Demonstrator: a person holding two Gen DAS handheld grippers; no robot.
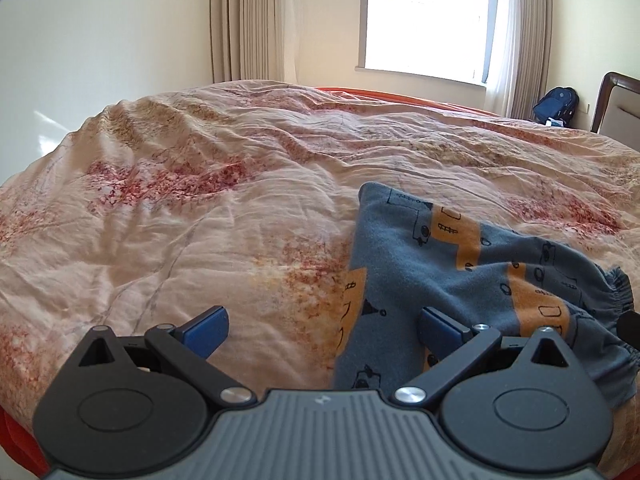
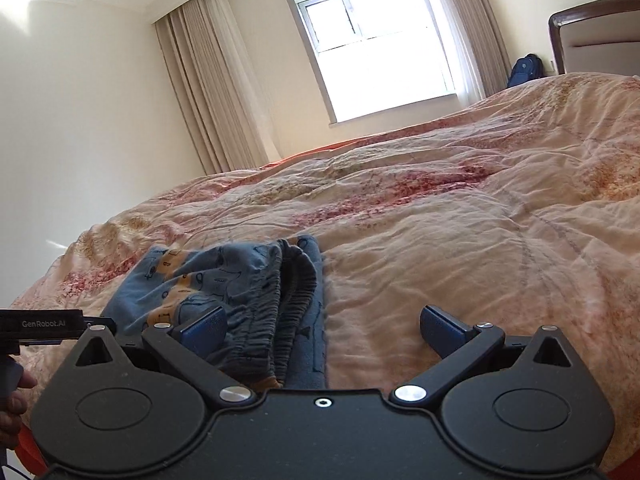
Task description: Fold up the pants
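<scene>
Both grippers, left [image 1: 322, 332] and right [image 2: 322, 334], gape empty over pants [image 1: 460, 272] bunched lower right on the bed [image 1: 200, 200], ready to grab.

One pair of blue-grey pants [image 1: 472, 280] with orange patches and black line drawings was present, bearing one gathered elastic waistband [image 2: 276, 320]. One floral quilt [image 1: 240, 184] covered one bed, with one orange sheet [image 1: 400, 96] showing at its far edge. Two handheld grippers were counted: one left gripper [image 1: 322, 326] and one right gripper [image 2: 322, 326], each with two blue finger pads [image 1: 206, 330]. One window [image 2: 372, 48] was recorded, with curtains on both sides. One blue backpack [image 1: 556, 106] stood by the wall. One wooden headboard [image 2: 596, 36] was present. Part of one hand [image 2: 14, 400] appeared at the right wrist view's left edge.
</scene>
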